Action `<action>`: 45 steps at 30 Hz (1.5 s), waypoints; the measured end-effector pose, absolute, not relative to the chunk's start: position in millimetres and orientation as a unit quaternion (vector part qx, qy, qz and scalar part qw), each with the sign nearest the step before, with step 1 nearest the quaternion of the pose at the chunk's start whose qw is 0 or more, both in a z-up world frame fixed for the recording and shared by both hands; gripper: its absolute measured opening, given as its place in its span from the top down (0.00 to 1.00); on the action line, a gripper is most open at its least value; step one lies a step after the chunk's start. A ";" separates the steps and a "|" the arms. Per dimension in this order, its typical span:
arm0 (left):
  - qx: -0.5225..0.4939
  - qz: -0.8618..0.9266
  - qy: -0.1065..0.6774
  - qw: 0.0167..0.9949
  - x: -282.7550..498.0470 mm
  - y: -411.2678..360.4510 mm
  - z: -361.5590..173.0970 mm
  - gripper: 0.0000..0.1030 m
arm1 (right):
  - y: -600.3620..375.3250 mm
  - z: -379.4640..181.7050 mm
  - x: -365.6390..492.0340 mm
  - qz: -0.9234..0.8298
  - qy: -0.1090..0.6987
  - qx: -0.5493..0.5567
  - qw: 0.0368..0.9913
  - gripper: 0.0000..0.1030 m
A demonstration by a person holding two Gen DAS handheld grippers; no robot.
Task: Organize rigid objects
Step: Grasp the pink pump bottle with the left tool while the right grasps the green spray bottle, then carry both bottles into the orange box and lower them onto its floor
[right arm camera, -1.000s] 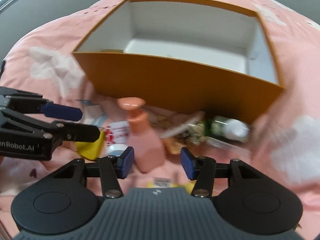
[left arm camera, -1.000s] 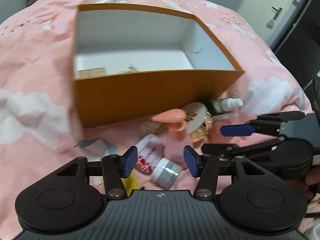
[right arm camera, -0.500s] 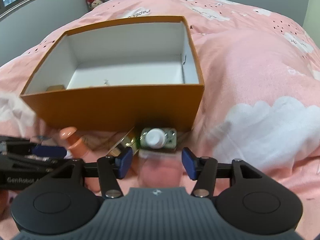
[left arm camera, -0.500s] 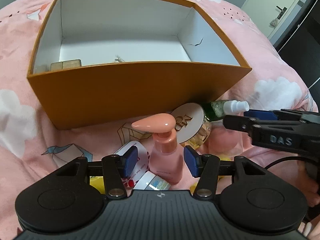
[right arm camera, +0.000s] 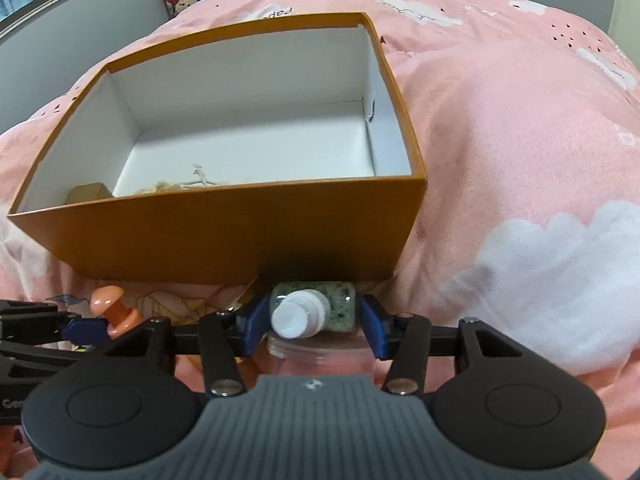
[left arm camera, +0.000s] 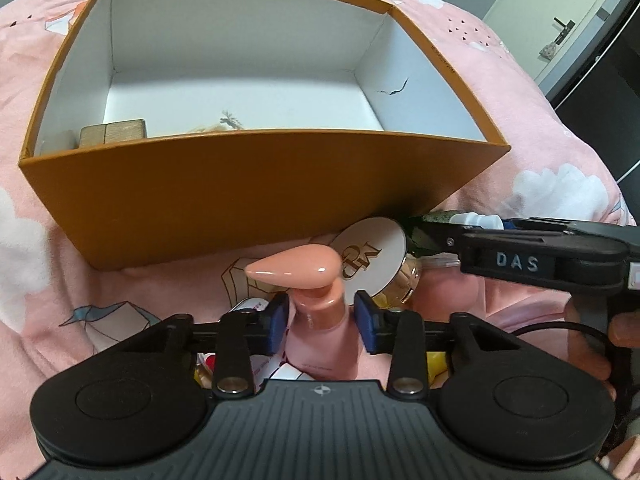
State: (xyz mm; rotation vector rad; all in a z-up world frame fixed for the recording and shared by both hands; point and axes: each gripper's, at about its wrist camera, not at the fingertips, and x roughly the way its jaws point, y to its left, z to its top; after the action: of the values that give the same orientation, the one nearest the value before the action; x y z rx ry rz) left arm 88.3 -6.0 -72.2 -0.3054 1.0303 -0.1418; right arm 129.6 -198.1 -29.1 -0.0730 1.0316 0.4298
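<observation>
Soft, even indoor light fills both views, fairly bright and without hard glare. The orange box [left arm camera: 256,184] casts a dark shadow along its near wall onto the pink bedspread [right arm camera: 520,128]. A small highlight sits on the pump bottle [left arm camera: 316,320]. Fisheye distortion bows the box's edges and blackens the corners. Both views are sharp.

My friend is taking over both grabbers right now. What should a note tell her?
Left gripper: jaws have just closed on the pink pump bottle, upright on the bed.
Right gripper: jaws have just been closing around the green bottle with the white cap; pads look on or nearly on it.
Orange box: open, just behind both; wooden blocks in its near left corner.
Done: blocks boxed.
Left: lift both bottles in, then the round compact and the small things by the left gripper.
</observation>
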 end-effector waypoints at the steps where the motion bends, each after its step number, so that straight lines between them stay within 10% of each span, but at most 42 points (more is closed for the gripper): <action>1: -0.144 -0.070 0.489 0.858 88.0 -6.6 -71.6 0.65 | -199.0 -29.9 131.0 0.205 0.490 -0.029 0.847 0.54; 45: -0.060 -0.031 0.266 0.962 105.5 3.9 50.1 0.72 | -164.1 90.0 151.6 0.301 0.327 -0.034 0.895 0.56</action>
State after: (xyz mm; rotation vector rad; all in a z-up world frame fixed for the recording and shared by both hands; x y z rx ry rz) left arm 105.5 3.9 50.1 -0.1214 0.5384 -0.0631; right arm 151.6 -164.1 90.0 -0.0711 0.6783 0.6230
